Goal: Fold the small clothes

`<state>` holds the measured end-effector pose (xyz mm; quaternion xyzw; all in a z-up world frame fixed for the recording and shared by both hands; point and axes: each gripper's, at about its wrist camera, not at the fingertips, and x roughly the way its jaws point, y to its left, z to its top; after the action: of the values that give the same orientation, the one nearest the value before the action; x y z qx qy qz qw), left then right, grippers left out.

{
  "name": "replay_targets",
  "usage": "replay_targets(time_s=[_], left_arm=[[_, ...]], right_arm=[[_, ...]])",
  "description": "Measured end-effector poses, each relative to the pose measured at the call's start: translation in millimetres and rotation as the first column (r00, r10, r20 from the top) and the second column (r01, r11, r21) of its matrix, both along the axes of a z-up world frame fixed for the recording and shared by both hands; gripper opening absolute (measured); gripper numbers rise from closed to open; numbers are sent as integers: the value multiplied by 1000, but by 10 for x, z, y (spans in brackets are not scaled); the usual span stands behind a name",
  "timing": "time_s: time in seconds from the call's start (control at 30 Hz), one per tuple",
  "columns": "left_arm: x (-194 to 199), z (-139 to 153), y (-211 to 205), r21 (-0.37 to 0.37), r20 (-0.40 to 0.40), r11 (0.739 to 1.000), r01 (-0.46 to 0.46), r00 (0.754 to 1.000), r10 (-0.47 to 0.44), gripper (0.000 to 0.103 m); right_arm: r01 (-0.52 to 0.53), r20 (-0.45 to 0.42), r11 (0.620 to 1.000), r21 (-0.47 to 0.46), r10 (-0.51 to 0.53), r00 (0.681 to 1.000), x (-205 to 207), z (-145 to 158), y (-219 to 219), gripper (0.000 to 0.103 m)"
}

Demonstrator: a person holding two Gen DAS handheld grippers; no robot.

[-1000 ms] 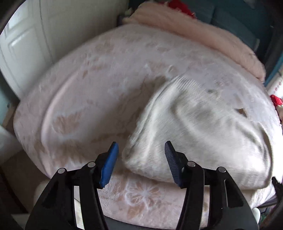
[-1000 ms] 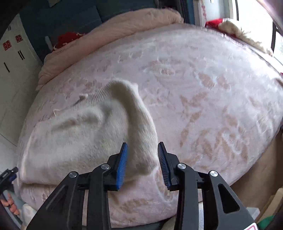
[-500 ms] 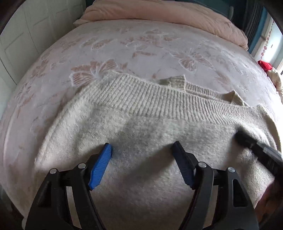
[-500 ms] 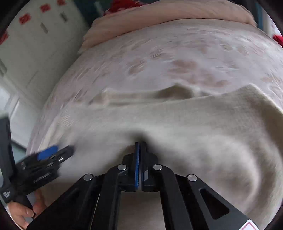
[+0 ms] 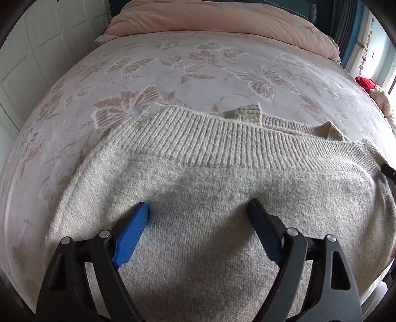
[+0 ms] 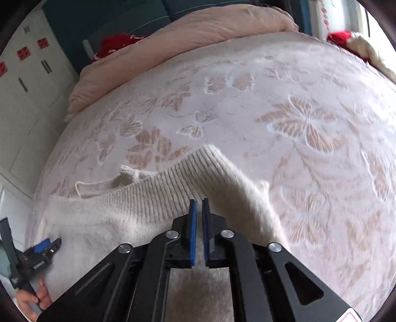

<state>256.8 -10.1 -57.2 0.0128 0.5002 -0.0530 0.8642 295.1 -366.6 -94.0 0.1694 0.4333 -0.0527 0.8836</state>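
A cream knitted sweater lies folded on the bed, its ribbed hem away from me; it also shows in the right wrist view. My left gripper is open, its blue pads spread just above the sweater's body. My right gripper is shut with its pads nearly together over the sweater near the ribbed hem; whether fabric is pinched between them I cannot tell. The left gripper also appears at the left edge of the right wrist view. The right gripper's tip pokes in at the right edge of the left wrist view.
The bed has a pale pink butterfly-pattern cover. A pink duvet is rolled along the far end. White cupboard doors stand left. Red and cream clothes lie at the far right corner.
Both grippers moved in over the sweater. My right gripper went from open to shut half a second ago and stays shut, now nearer the ribbed hem. My left gripper stayed open.
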Motion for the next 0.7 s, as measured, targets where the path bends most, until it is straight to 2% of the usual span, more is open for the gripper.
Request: replay_targets(time_s=[0.03, 0.07, 0.13, 0.2, 0.23, 0.33, 0.4, 0.43, 0.47, 0.53, 0.6, 0.63, 0.7], left_arm=[[1, -1, -4, 2, -1, 1000, -1, 1000, 1, 81], [3, 0, -8, 5, -3, 1000, -1, 1000, 1, 80], [9, 1, -7, 8, -8, 1000, -1, 1000, 1, 81], [11, 3, -1, 7, -13, 1000, 2, 1000, -2, 81], [12, 1, 2, 7, -12, 1000, 3, 1000, -3, 81], [4, -10, -21, 25, -6, 1000, 5, 1000, -5, 81], [4, -10, -32, 33, -10, 999, 6, 1000, -6, 81], [10, -7, -30, 32, -14, 999, 7, 1000, -7, 81], [17, -4, -20, 27, -20, 1000, 8, 1000, -8, 81], [24, 43, 17, 5, -29, 1000, 9, 1000, -9, 79], [15, 237, 120, -64, -9, 998, 2, 1000, -3, 76], [26, 351, 173, -93, 19, 996, -1, 1000, 3, 77], [145, 550, 245, -80, 66, 997, -9, 998, 14, 78]], right_arm=[[3, -49, 1000, -20, -4, 999, 79, -99, -57, 6], [18, -70, 1000, 9, -17, 997, 128, -190, -172, 0], [80, -59, 991, 103, -75, 995, 82, -166, -363, 0], [140, -16, 980, 140, -139, 990, -1, -5, -431, 3], [133, -3, 980, 146, -134, 991, -10, 46, -415, 10], [82, -42, 993, 86, -79, 996, 138, 10, -294, 11], [68, -62, 997, 36, -66, 996, 290, -107, -272, 6], [74, -91, 997, 19, -72, 993, 357, -213, -319, 0], [84, -101, 996, 41, -80, 992, 419, -294, -403, 0], [135, -96, 986, 101, -126, 987, 390, -216, -492, 0], [135, -57, 984, 116, -130, 990, 310, -10, -456, 6], [112, -29, 990, 91, -110, 994, 257, 103, -393, 10], [74, 10, 997, 13, -74, 997, 177, 253, -253, 21]])
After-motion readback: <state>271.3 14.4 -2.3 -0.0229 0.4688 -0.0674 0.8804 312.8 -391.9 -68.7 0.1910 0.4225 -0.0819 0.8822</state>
